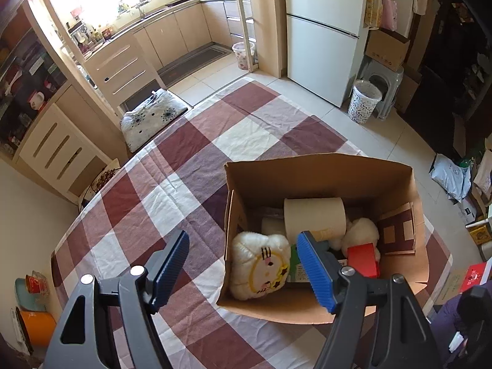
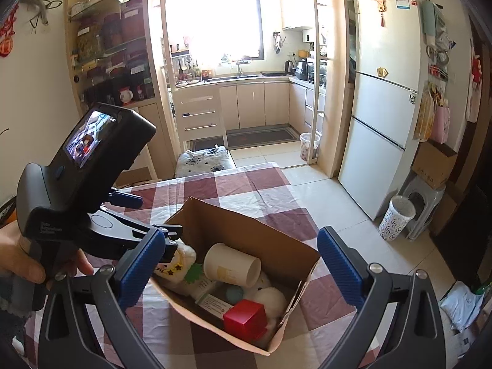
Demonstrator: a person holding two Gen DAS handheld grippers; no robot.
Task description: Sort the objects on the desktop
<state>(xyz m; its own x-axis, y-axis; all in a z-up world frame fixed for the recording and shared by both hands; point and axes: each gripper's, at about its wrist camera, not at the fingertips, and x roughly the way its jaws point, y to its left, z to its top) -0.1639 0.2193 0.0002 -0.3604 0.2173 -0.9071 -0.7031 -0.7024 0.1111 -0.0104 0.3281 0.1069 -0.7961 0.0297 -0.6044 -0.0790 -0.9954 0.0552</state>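
- The cardboard box [image 1: 319, 181] stands open on the bench [image 1: 184, 166], which wears a red, white and mauve checked cloth.
- Inside the box lie a white plush toy with a cartoon face [image 1: 261, 269], a cream cylinder on its side [image 1: 313, 218], a red box [image 1: 363, 259], a second white plush [image 1: 361, 230] and a green-and-white packet [image 1: 296, 272], partly hidden.
- In the right wrist view the same red box [image 2: 244, 318] sits at the near end of the cardboard box [image 2: 233, 224], with the cream cylinder [image 2: 232, 264] beyond it and the plush toy [image 2: 181, 261] at the left wall.
- The left gripper [image 1: 243, 266] hangs above the box's near left corner, its jaws wide apart and holding nothing; one blue pad is over the cloth, the other over the box's contents.
- The right gripper [image 2: 240, 272] hovers over the box, jaws spread wide and empty.
- The left gripper [image 2: 92, 209] shows at the left of the right wrist view, held by the person's hand [image 2: 27, 258].
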